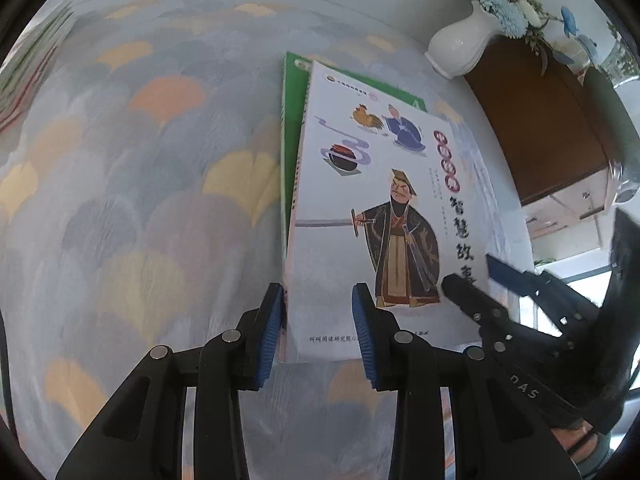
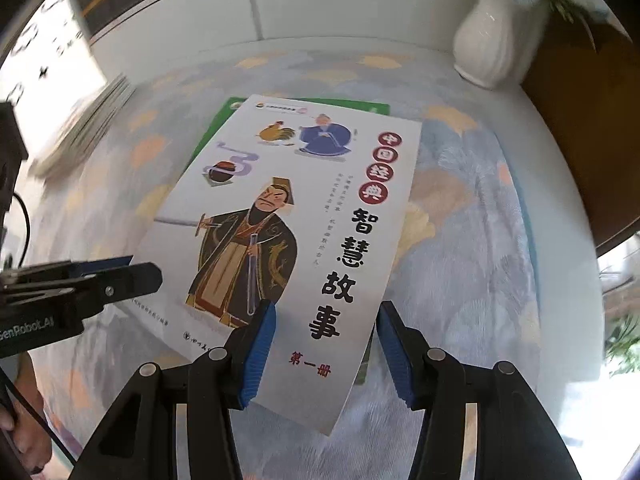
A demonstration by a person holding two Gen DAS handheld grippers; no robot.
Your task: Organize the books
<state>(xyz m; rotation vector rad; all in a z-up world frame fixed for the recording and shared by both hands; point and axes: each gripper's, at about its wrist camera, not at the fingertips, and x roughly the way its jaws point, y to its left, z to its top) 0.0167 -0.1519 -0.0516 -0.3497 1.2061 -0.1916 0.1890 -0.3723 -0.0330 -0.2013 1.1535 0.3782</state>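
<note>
A white picture book [image 1: 384, 216] with a robed swordsman on its cover lies on top of a green book [image 1: 290, 120] on the patterned tablecloth. It also shows in the right wrist view [image 2: 288, 240], with the green book [image 2: 224, 120] under it. My left gripper [image 1: 316, 332] is open at the white book's near left corner, its blue pads either side of that edge. My right gripper [image 2: 326, 352] is open, its pads astride the book's near right corner. The right gripper [image 1: 480, 292] shows in the left wrist view, and the left gripper [image 2: 120, 276] in the right wrist view.
A stack of books [image 1: 32, 68] lies at the far left, also in the right wrist view [image 2: 88, 128]. A white vase [image 1: 460, 48] with blue flowers stands at the back right beside a brown cabinet [image 1: 552, 120]. The vase [image 2: 492, 40] also shows in the right wrist view.
</note>
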